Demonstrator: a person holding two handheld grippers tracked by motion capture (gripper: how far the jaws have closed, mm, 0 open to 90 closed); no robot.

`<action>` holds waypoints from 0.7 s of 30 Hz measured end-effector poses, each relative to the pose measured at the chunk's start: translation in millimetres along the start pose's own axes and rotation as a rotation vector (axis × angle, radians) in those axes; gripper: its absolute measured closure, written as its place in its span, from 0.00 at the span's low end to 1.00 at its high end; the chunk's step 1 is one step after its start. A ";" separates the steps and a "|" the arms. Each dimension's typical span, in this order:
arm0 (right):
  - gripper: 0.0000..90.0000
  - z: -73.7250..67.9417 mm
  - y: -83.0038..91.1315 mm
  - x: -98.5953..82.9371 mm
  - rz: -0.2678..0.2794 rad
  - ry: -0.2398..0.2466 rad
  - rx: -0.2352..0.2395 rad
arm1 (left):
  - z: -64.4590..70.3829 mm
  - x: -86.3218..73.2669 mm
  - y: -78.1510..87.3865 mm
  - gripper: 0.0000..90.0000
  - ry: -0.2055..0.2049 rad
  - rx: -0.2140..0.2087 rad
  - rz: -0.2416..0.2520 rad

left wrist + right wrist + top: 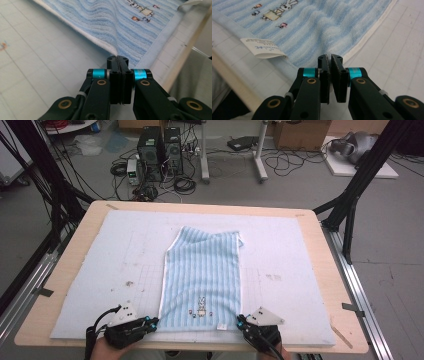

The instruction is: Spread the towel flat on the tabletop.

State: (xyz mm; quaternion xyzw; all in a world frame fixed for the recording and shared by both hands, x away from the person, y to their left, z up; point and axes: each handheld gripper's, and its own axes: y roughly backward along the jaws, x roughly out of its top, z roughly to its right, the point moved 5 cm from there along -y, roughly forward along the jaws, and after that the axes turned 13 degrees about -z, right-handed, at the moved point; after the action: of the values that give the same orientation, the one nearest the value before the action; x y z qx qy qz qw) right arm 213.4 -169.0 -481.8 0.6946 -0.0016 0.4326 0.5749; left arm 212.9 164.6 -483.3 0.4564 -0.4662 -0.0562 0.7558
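A lab: computer towers [160, 152] and tangled cables [182, 184] on grey floor [300, 190], black frame struts [367, 167].

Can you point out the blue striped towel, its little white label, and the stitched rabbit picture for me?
towel [202, 265], high view, middle of the striped cloth.
label [263, 47], right gripper view, the printed face of the white tag.
rabbit picture [279, 10], right gripper view, the stitched figure's body near the towel's hem.
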 end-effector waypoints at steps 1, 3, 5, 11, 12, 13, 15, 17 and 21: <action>0.95 -2.9 2.1 -3.0 0.000 0.006 -0.004 | 3.2 -2.9 1.5 0.98 0.000 -0.012 -0.003; 0.95 -8.3 7.2 -9.5 -0.004 0.012 -0.004 | 8.6 -7.1 4.2 0.98 -0.013 -0.033 -0.012; 0.94 -11.4 11.6 -14.5 -0.001 0.008 -0.002 | 13.4 -8.9 6.5 0.98 -0.034 -0.051 -0.027; 0.74 -7.3 24.8 -13.3 0.054 -0.034 -0.023 | 3.0 6.7 12.4 0.60 0.037 -0.013 0.056; 0.69 -3.0 25.4 -10.2 0.064 -0.049 -0.031 | -1.2 12.1 13.0 0.56 0.051 0.002 0.078; 0.66 1.6 25.4 -6.6 0.074 -0.069 -0.042 | -5.5 17.8 13.5 0.55 0.054 0.017 0.098; 0.61 10.3 23.0 1.7 0.094 -0.098 -0.049 | -13.4 30.2 10.3 0.55 0.059 0.030 0.124; 0.59 16.9 15.9 9.9 0.087 -0.108 -0.056 | -21.2 41.9 2.7 0.55 0.069 0.034 0.127; 0.65 19.4 -3.2 22.2 0.036 -0.121 -0.027 | -35.1 56.5 -19.7 0.61 0.114 0.060 0.082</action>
State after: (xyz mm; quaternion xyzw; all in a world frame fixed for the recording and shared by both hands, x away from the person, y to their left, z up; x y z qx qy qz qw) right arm 240.5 -172.5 -470.3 0.7114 -0.0545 0.4001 0.5753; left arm 277.7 146.8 -466.2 0.4618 -0.4422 0.0150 0.7687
